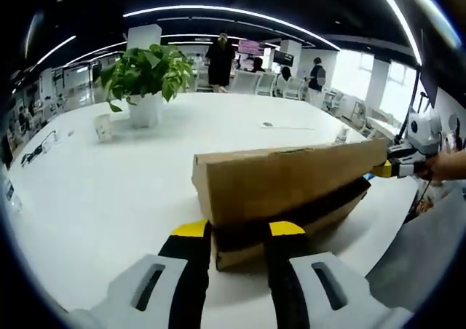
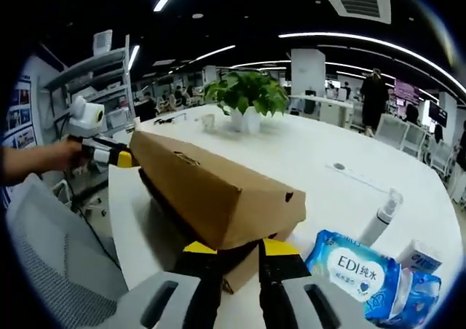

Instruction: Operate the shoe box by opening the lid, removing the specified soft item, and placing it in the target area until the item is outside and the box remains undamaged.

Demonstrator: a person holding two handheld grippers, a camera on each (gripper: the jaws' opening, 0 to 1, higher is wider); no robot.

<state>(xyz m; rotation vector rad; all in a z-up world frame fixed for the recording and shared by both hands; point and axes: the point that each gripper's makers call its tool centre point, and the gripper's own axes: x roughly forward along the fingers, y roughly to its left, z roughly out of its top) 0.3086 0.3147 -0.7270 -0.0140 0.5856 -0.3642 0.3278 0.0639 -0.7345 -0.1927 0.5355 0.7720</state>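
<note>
Shoe box point(image 1: 284, 198) of brown cardboard is sitting on the white table point(image 1: 109, 198), its lid point(image 1: 287, 177) tilting upward so that a dark gap is showing between lid and base along the long side. In the left gripper view the left gripper point(image 1: 237, 231) is rising from the bottom with its yellow-tipped black jaws standing a little apart, framing the box's near end at the gap; whether they are pressing on the cardboard I cannot tell. At the box's far end the right gripper point(image 1: 397, 167) is coming in from the right, a hand point(image 1: 444, 165) behind it, its tip meeting the lid's corner. In the right gripper view the same box point(image 2: 218, 191) is running away from the camera with its lid point(image 2: 218, 183) angling up, and the right gripper point(image 2: 237, 250) is showing its two jaws slightly parted at the lid's near lower edge (contact itself is hidden). The left gripper point(image 2: 109, 156) is appearing at the far end, held by a hand point(image 2: 62, 154). Beside the box a blue pack of wipes point(image 2: 357, 274) is lying near a white spray bottle point(image 2: 382, 216). Farther off a potted plant point(image 1: 149, 81) is standing on the table, and a person in dark clothes point(image 1: 220, 60) is standing in the office beyond.
</note>
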